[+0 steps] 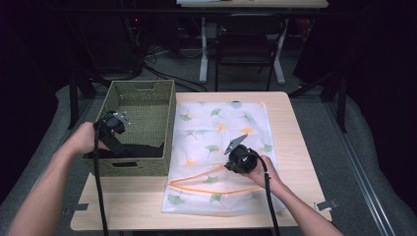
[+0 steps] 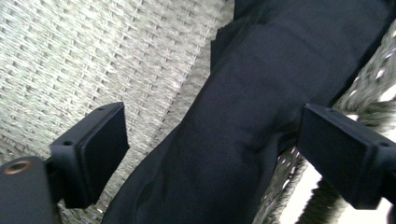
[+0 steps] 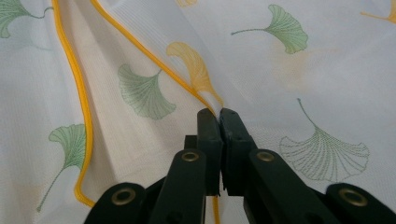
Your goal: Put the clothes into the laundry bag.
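- The left gripper [image 1: 114,129] is reaching down into the woven basket [image 1: 147,91] at the left of the bench [image 1: 295,128], and its jaws are standing wide with the dark garment [image 2: 243,126] lying between them, the pads not yet pressing on it.
- The dark garment [image 1: 142,150] is sitting bunched in the near end of the basket, against the front wall.
- The cloth is looking soft and limp (folds and creases are showing in the left gripper view), so I am judging it light, floppy and likely to trail and drag over the rim when lifted.
- A good place to take hold is seeming to be the thick ridge of gathered fabric running between the pads; a pinch on a single flat layer could slip out.
- The right gripper [image 1: 239,156] is resting on the white mesh bag [image 1: 221,128], which is lying flat on the bench just beside the basket, printed with green and yellow leaves.
- Its jaws are pressed fully together on a fold of the bag [image 3: 154,93] right at the orange zip edge [image 3: 140,46].
- The bag is looking thin, sheer and slack, so its mouth is probably going to collapse unless that edge is being held up and apart.
- The mesh could snag or tear if pulled hard (a gentle lift is seeming wiser).
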The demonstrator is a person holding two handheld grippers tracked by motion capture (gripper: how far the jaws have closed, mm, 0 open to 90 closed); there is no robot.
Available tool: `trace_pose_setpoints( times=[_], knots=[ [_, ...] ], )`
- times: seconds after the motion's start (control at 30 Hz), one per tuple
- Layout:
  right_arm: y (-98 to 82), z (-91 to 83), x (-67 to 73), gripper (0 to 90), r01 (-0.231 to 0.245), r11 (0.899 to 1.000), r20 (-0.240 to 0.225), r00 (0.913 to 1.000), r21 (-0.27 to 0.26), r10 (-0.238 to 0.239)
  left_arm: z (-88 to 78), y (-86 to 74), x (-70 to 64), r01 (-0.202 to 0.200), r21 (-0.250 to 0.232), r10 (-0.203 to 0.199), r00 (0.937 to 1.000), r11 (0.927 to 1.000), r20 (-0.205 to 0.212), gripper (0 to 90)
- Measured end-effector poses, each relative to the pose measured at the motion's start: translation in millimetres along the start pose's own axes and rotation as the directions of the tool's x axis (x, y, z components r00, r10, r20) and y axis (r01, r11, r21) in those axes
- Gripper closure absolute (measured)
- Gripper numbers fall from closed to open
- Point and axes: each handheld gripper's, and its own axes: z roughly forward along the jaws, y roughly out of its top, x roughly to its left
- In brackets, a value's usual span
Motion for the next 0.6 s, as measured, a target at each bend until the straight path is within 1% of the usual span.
trace_pose_setpoints(
  times=[0.03, 0.07, 0.17, 0.4, 0.43, 0.6],
  knots=[
    [0.0, 0.0, 0.0, 88.2, 0.0, 1.0, 0.0, 1.0, 0.0, 0.0, 3.3, 0.2, 0.7, -0.004, 0.01, 0.004, 0.9999, 0.9999, 0.015, 9.9],
    [-0.1, 0.0, -0.1, 88.2, 0.0, 1.0, -0.001, 1.0, 0.0, 0.0, 5.4, 0.8, 0.8, -0.003, 0.025, 0.002, 0.9999, 0.9997, 0.011, 10.8],
    [-0.1, 0.2, -0.1, 88.2, 0.0, 1.0, -0.001, 1.0, 0.001, 0.0, 11.7, 1.9, 1.0, -0.008, 0.044, 0.007, 0.9996, 0.999, 0.027, 11.7],
    [0.0, 0.6, -0.6, 88.1, 0.002, 1.0, -0.002, 1.0, 0.002, -0.002, 18.7, 2.9, 3.0, -0.008, 0.059, 0.005, 0.999, 0.9982, 0.045, 13.2],
    [0.0, 0.7, -0.7, 88.1, 0.004, 1.0, -0.003, 1.0, 0.003, -0.004, 21.3, 3.2, 3.4, -0.012, 0.071, 0.008, 0.9984, 0.9974, 0.056, 13.9],
    [0.2, 0.9, -0.3, 88.1, 0.0, 1.0, -0.002, 1.0, 0.005, 0.0, 28.8, 4.3, 5.4, -0.002, 0.088, -0.005, 0.9975, 0.9962, 0.071, 13.8]
  ],
)
